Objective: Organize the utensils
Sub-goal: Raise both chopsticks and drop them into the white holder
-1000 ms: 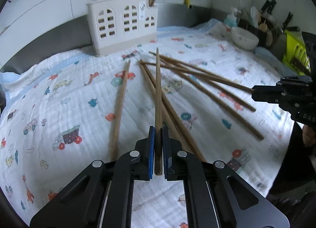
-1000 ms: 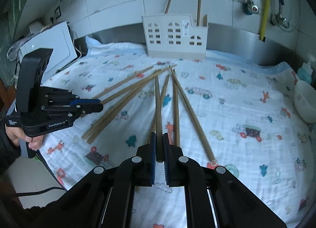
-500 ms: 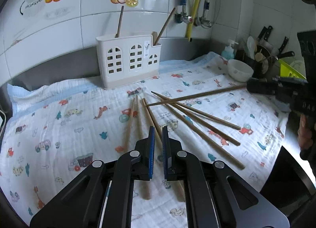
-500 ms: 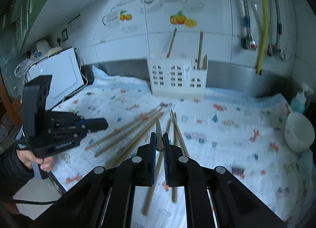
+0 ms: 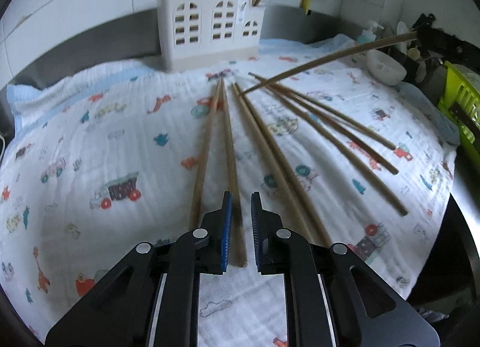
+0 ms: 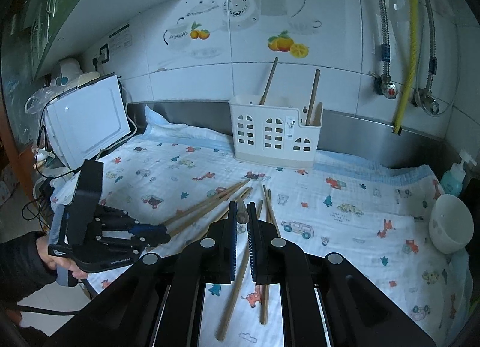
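behind the right tool point(image 6: 241, 215), its held chopstick point(image 6: 241, 213) shows end-on only.

White bowl point(image 6: 450, 224) at the patterned cloth's point(image 6: 345, 197) right edge, soap bottle point(image 6: 456, 179) behind it (white appliance point(image 6: 87, 125) far left).

Both tools point(image 5: 240, 227) point(image 6: 242, 230) are black, with silver screws and blue ribbed pads point(image 5: 226, 230); a dark sleeve point(image 6: 18, 263) shows

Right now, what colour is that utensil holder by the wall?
White holder with a beige base; the right wrist view shows it best.
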`<state>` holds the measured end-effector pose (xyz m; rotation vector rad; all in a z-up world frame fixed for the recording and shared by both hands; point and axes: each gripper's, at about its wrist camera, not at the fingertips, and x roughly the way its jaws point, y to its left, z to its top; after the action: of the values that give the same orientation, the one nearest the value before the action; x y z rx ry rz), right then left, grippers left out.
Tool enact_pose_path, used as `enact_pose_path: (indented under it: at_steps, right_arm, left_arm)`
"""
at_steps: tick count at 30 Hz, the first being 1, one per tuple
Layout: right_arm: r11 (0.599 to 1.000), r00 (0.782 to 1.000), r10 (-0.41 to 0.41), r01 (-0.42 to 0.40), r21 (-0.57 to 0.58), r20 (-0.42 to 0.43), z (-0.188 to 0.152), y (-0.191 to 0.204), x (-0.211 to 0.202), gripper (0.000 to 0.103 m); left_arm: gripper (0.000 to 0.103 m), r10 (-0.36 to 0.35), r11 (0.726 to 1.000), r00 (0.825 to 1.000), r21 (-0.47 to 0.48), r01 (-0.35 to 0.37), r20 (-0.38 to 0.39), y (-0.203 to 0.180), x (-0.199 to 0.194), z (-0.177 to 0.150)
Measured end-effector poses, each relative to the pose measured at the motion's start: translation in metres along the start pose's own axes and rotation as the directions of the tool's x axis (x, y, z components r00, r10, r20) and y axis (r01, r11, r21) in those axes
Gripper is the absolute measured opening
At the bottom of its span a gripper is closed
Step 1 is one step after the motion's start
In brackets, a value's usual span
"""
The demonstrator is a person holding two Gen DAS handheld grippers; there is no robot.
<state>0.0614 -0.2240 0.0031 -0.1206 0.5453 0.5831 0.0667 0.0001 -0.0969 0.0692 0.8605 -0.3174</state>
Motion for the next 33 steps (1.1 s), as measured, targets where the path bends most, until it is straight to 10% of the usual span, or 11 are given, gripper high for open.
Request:
enact_pose_path:
  at_steps: [14,33]
  right_arm:
    - [1.000,1.000,-0.004,0.004,-0.009,0.013,0.004,0.001,-0.002,0.007]
    - [0.995,0.999,0.001,0.003,-0.104,0.037,0.073,0.000,-0.002,0.007]
  left_arm:
    - [0.006,-0.001,0.999,1.000,-0.035,0.001,0.007,0.003,0.006,0.011]
    - [0.006,-0.017,0.999,0.964,-0.040,0.029,0.265,0.004,-0.059,0.073]
